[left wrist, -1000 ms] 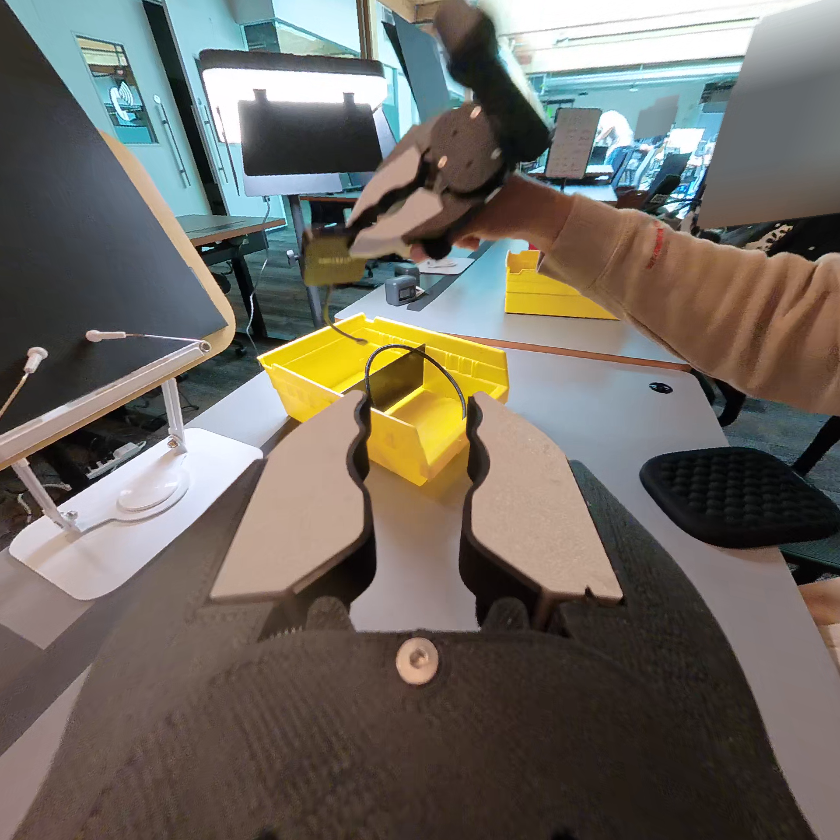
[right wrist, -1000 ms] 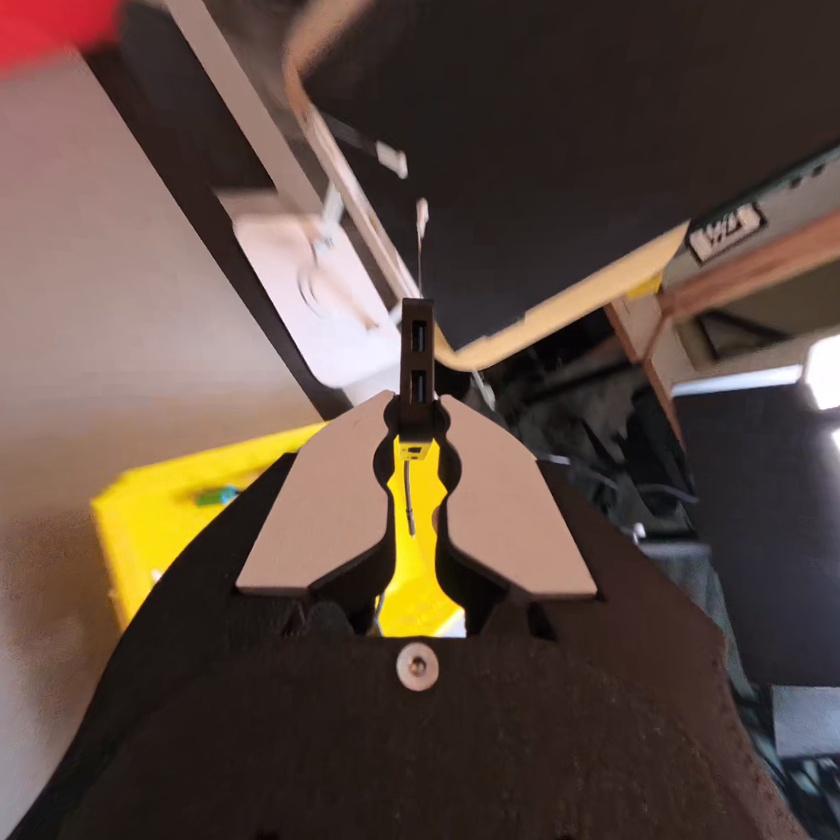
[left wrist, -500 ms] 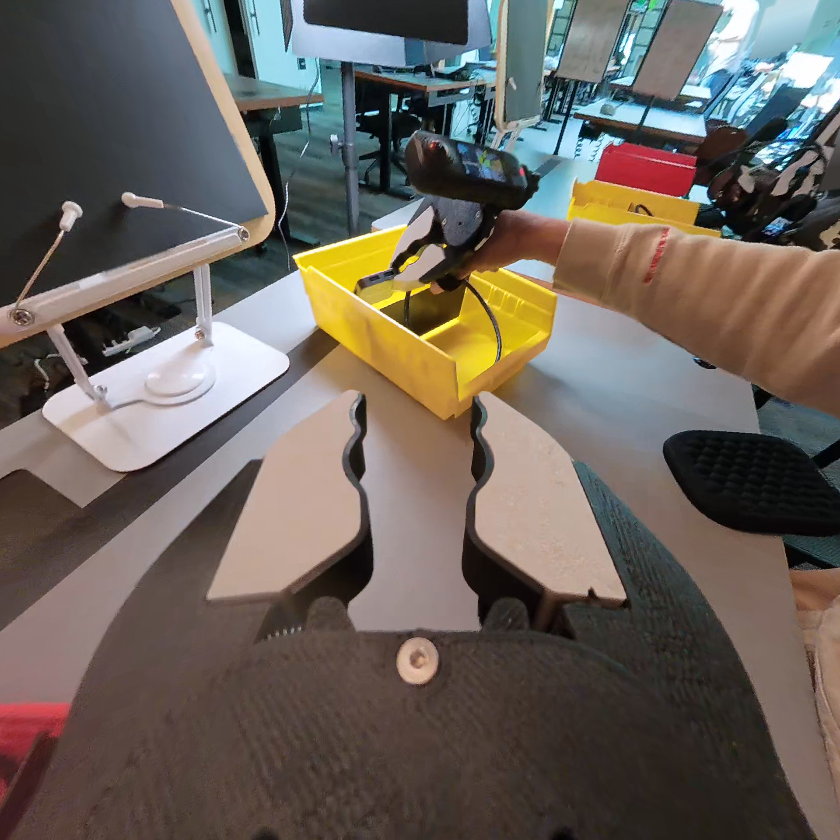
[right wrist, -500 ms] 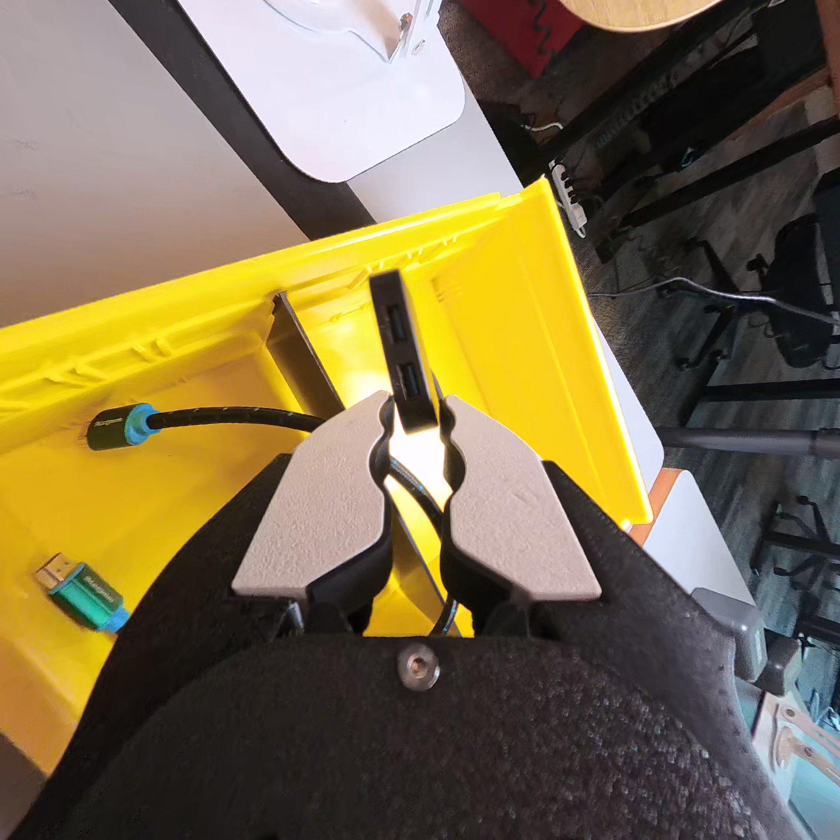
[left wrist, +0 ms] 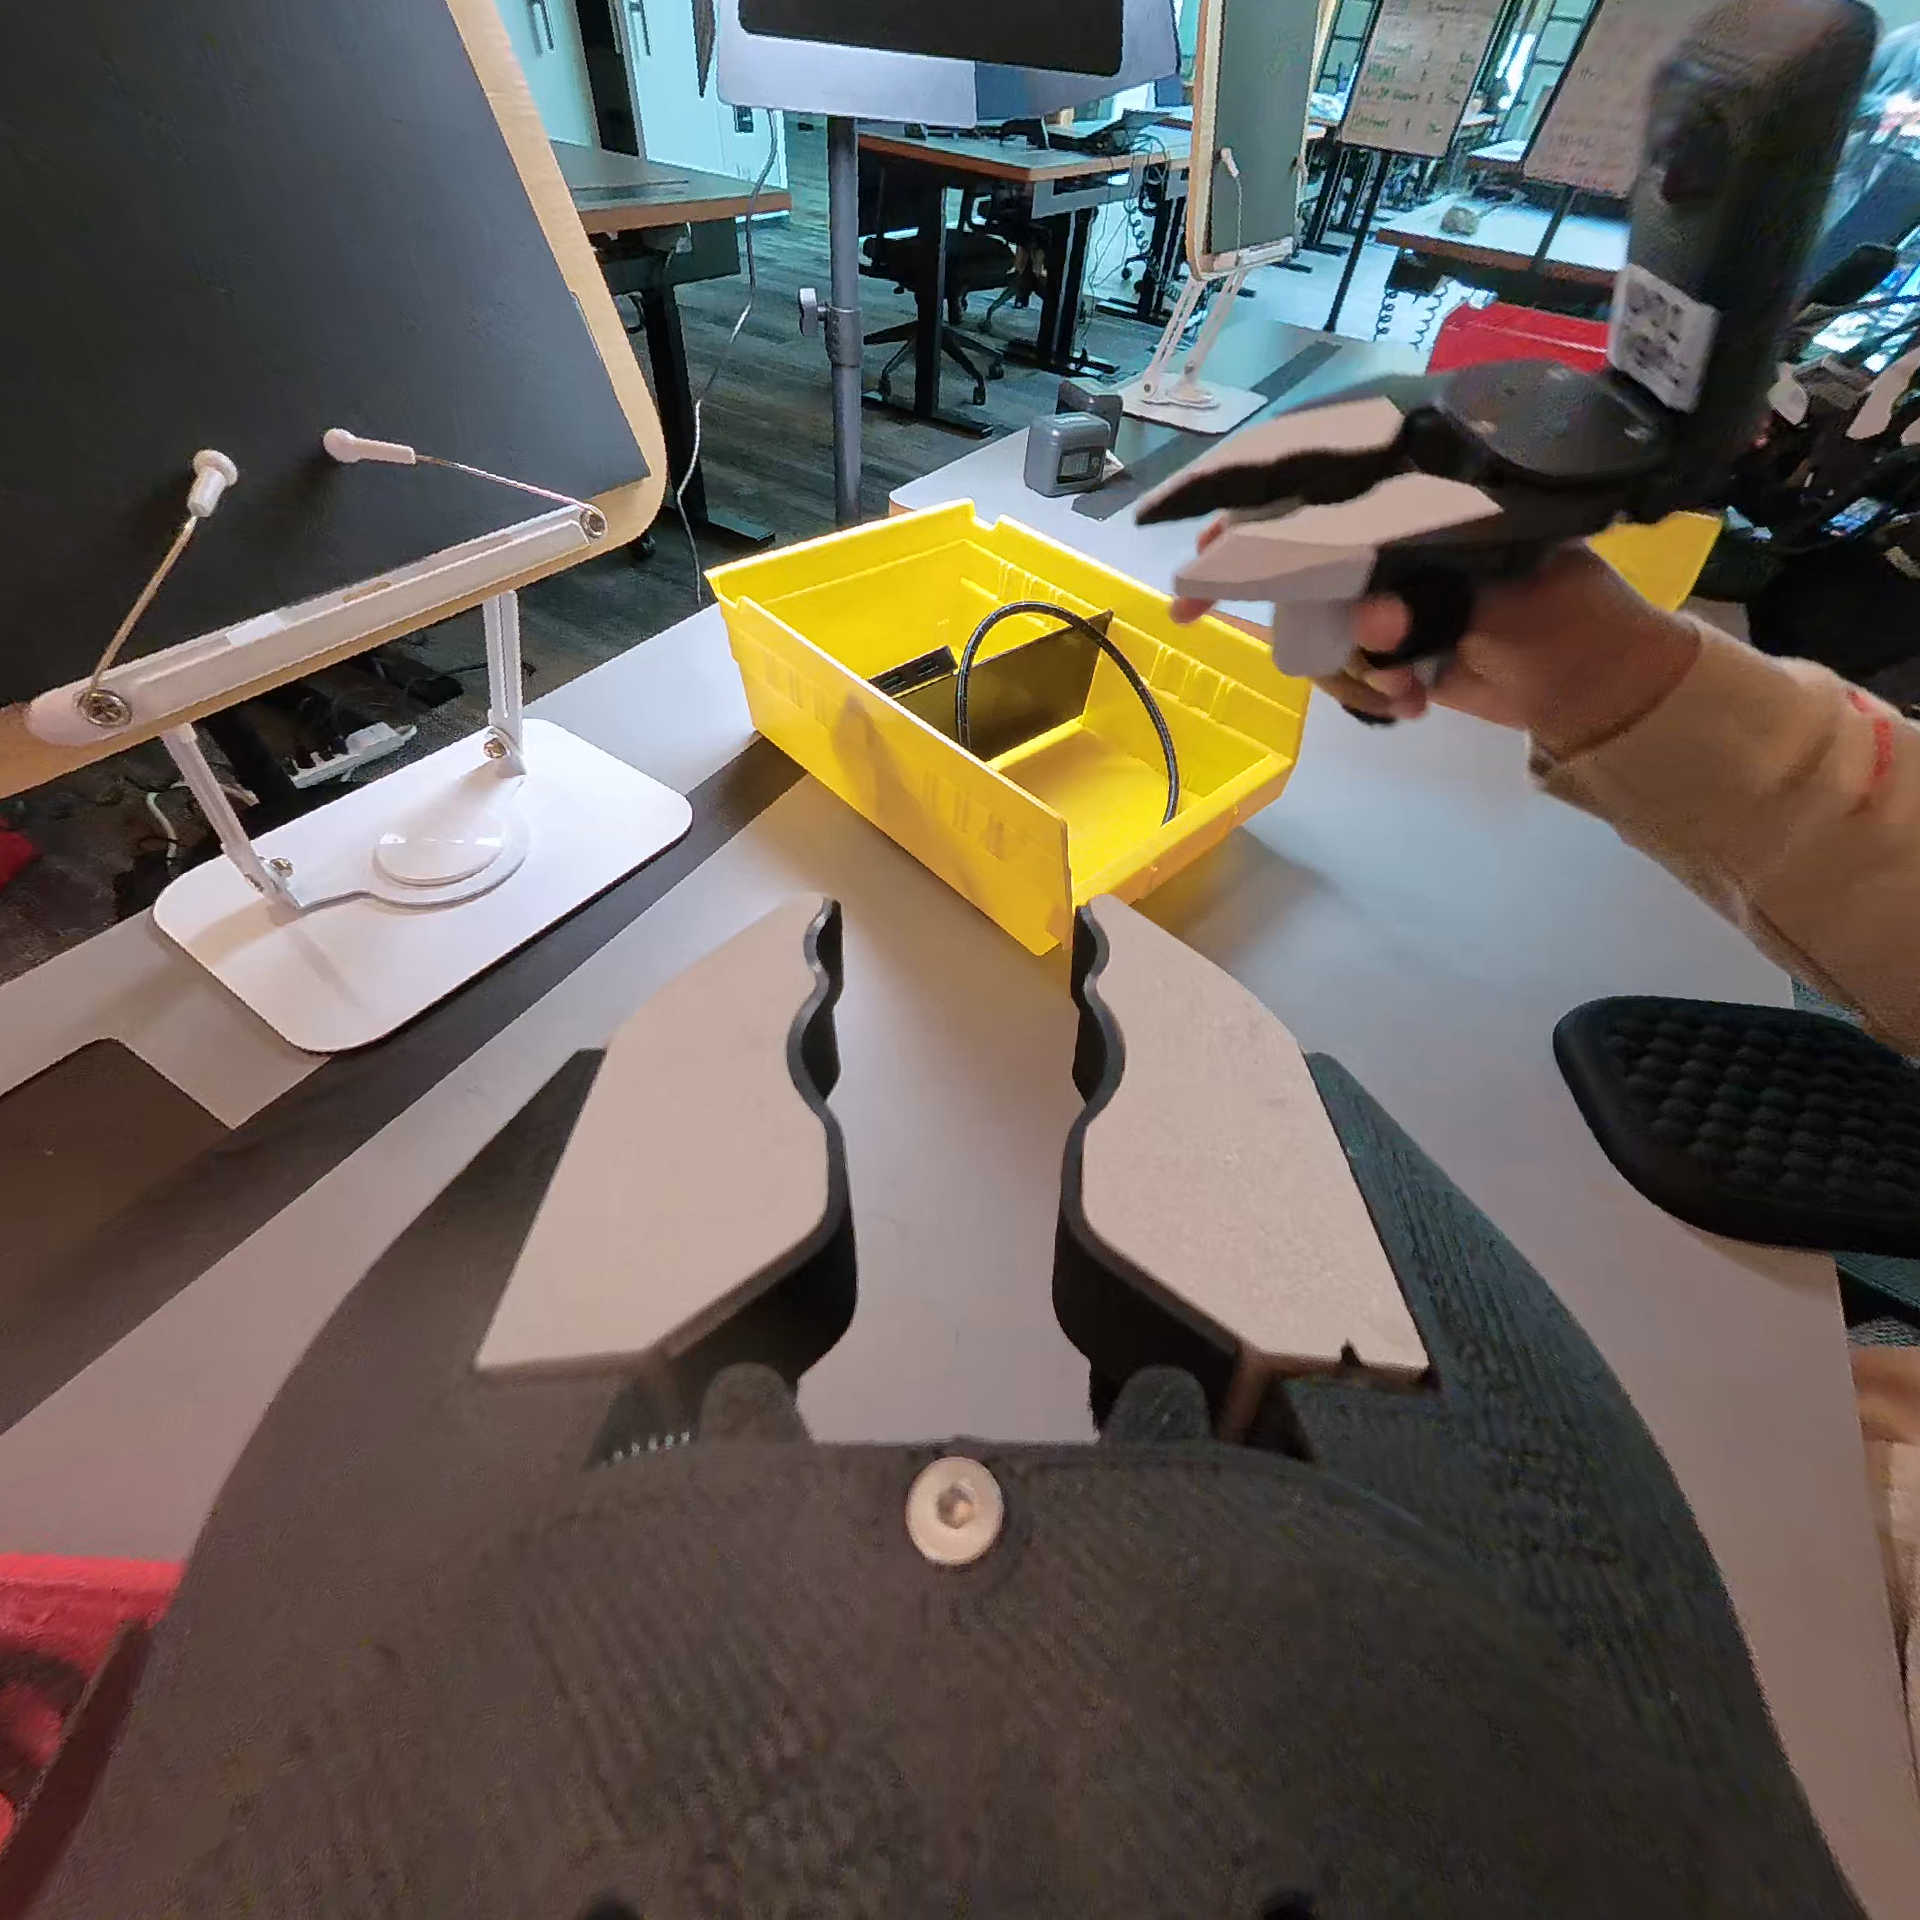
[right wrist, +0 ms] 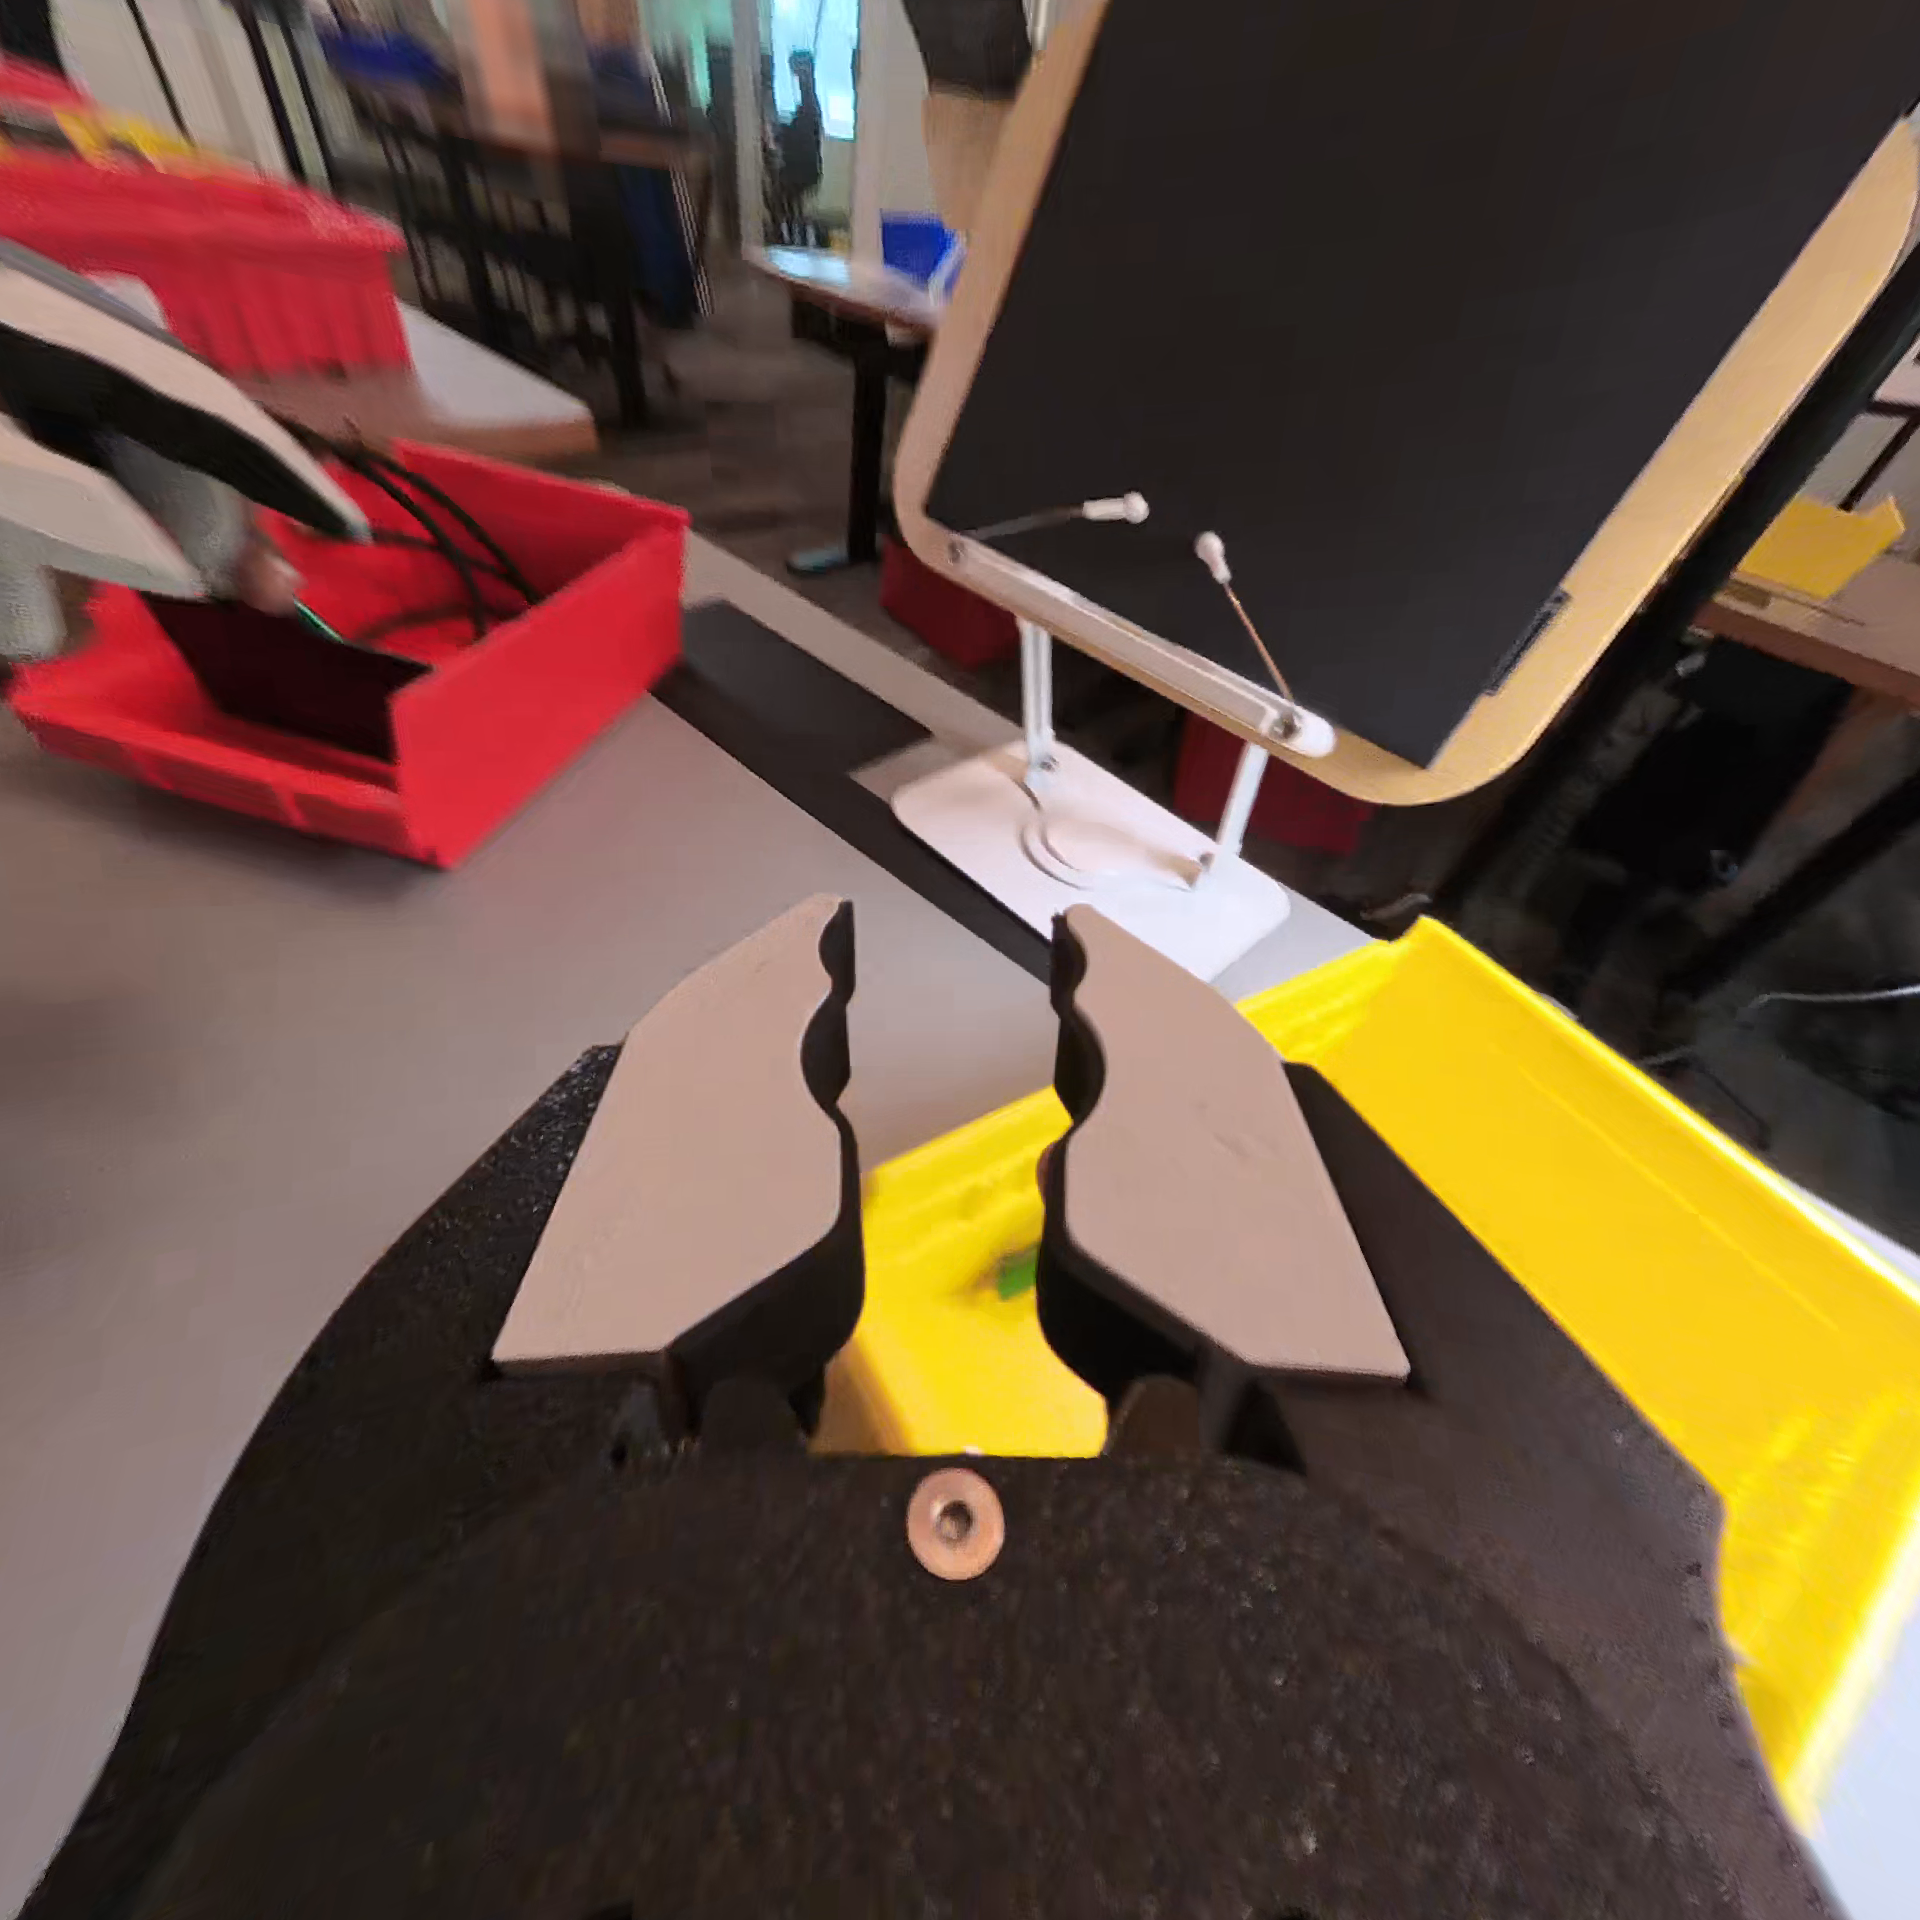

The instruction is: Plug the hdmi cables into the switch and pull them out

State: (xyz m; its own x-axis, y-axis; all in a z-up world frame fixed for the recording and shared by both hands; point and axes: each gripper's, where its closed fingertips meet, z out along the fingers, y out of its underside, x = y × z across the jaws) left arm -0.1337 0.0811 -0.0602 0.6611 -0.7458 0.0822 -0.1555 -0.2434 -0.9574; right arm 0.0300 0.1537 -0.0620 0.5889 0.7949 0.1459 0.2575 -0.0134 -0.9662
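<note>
Both claws, left (left wrist: 951, 914) and right (right wrist: 953, 914), gape with nothing in them, near the yellow bin (left wrist: 914, 810) holding the switch (left wrist: 916, 670) and cable (left wrist: 1143, 707).

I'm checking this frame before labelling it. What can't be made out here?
- Left wrist view: the yellow bin wall and black divider hide the black cable ends.
- Right wrist view: motion blur smears the red bin contents and a green thing between the right gripper fingers.

switch (left wrist: 914, 667) in bin (left wrist: 935, 821), stand (left wrist: 416, 883) left
</note>
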